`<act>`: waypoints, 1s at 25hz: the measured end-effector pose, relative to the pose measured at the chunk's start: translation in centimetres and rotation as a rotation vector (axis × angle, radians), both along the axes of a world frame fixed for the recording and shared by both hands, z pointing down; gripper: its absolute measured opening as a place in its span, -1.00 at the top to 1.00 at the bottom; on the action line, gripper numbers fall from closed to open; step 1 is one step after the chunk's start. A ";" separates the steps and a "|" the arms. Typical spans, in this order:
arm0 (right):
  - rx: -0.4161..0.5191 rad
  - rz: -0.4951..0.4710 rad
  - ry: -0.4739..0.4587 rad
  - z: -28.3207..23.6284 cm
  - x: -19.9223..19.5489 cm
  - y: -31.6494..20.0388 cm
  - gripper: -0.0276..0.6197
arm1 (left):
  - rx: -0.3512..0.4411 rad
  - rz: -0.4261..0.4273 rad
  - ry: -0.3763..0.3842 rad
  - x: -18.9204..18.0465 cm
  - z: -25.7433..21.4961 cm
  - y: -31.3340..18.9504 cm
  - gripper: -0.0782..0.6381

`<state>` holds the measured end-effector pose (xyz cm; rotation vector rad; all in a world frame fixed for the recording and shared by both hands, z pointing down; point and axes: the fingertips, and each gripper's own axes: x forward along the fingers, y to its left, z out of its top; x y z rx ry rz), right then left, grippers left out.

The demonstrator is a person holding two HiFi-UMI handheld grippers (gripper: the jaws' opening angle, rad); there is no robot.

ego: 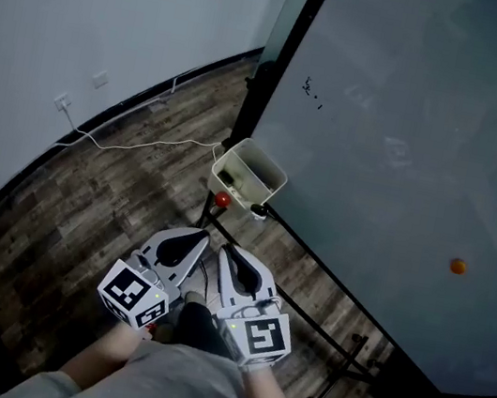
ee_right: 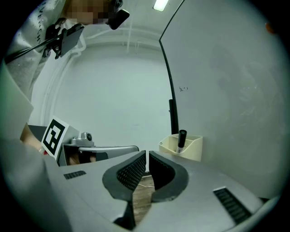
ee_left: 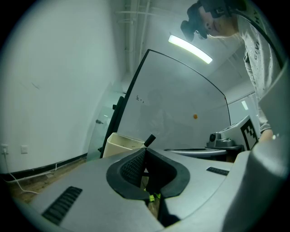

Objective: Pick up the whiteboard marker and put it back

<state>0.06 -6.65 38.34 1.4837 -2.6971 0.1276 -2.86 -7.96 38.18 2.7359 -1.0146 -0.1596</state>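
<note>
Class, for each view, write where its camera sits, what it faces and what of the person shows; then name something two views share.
Head view: on the head, looking steeply down at left gripper, right gripper, holder and floor; forearms show.
Left gripper view: rides the left gripper, faces the whiteboard; shirt and right gripper at right.
Right gripper view: rides the right gripper, faces the marker; shirt and left gripper at left.
Shared: both gripper views show the holder.
</note>
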 end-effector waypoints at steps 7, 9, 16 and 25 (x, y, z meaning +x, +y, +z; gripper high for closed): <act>-0.004 0.072 0.014 0.2 3.0 -4.0 0.85 | -0.002 0.029 0.002 2.2 0.5 -2.9 0.75; 0.003 0.072 0.019 0.0 3.3 -4.6 0.84 | 0.002 0.035 0.007 2.4 0.7 -3.3 0.75; -0.018 0.066 0.036 0.4 4.3 -6.0 0.59 | -0.018 0.016 -0.005 2.5 1.3 -5.2 0.75; 0.001 0.042 -0.020 0.0 4.8 -8.3 0.56 | -0.034 0.025 -0.025 3.4 2.5 -6.3 0.75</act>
